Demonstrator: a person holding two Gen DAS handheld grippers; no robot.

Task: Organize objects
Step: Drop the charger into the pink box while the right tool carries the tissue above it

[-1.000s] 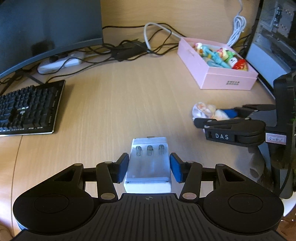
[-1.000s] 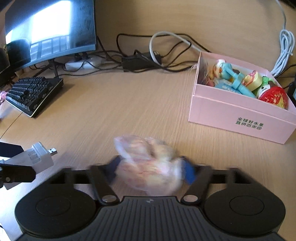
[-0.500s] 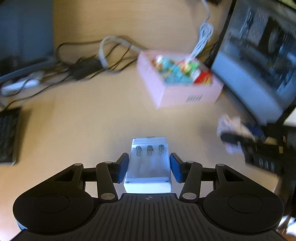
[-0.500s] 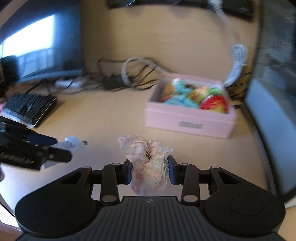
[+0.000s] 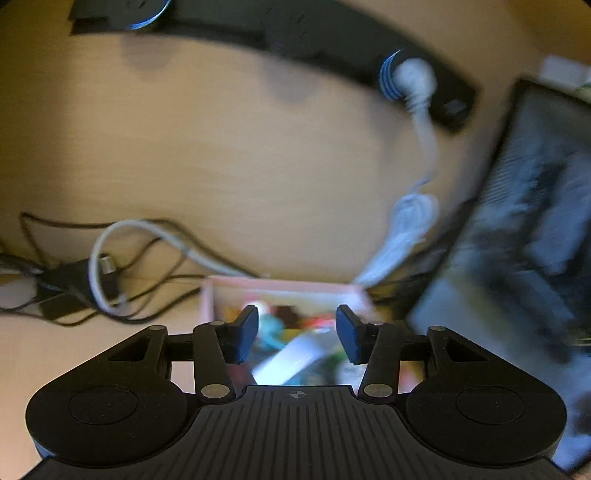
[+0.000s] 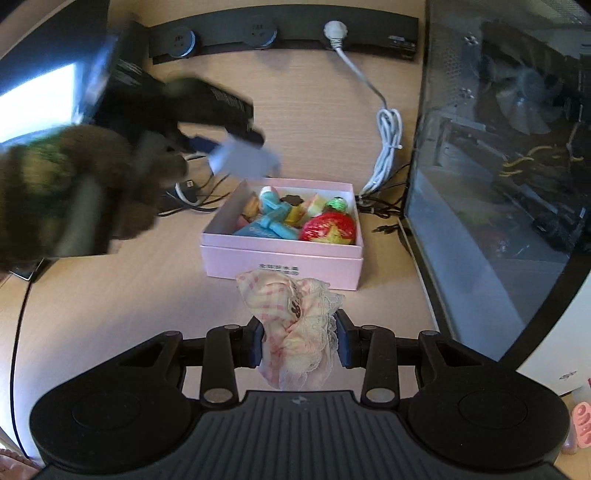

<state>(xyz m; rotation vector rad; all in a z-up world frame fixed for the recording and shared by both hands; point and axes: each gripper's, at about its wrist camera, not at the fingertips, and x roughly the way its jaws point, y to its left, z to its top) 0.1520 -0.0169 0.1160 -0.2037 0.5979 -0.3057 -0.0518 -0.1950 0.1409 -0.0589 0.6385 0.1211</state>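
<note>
The pink box [image 6: 282,260] of small toys stands on the desk ahead of my right gripper [image 6: 300,341], which is shut on a pink checked lace cloth pouch [image 6: 295,325] held just short of the box. My left gripper [image 5: 295,332] is open above the pink box [image 5: 284,291]; the white battery charger [image 5: 291,360] shows blurred and tilted below its fingers, free of them. In the right wrist view the left gripper [image 6: 221,147] is blurred above the box's left side, with the white charger [image 6: 243,158] at its tips.
A glass-sided computer case [image 6: 498,184] stands right of the box. A coiled white cable [image 6: 388,147] runs up to a black socket strip [image 6: 295,33] on the back wall. Black cables and an adapter [image 5: 74,288] lie left of the box. A monitor [image 6: 37,96] is at left.
My left gripper swung right and up over the pink box and opened, letting go of the white charger. My right gripper moved toward the box with the pouch.
</note>
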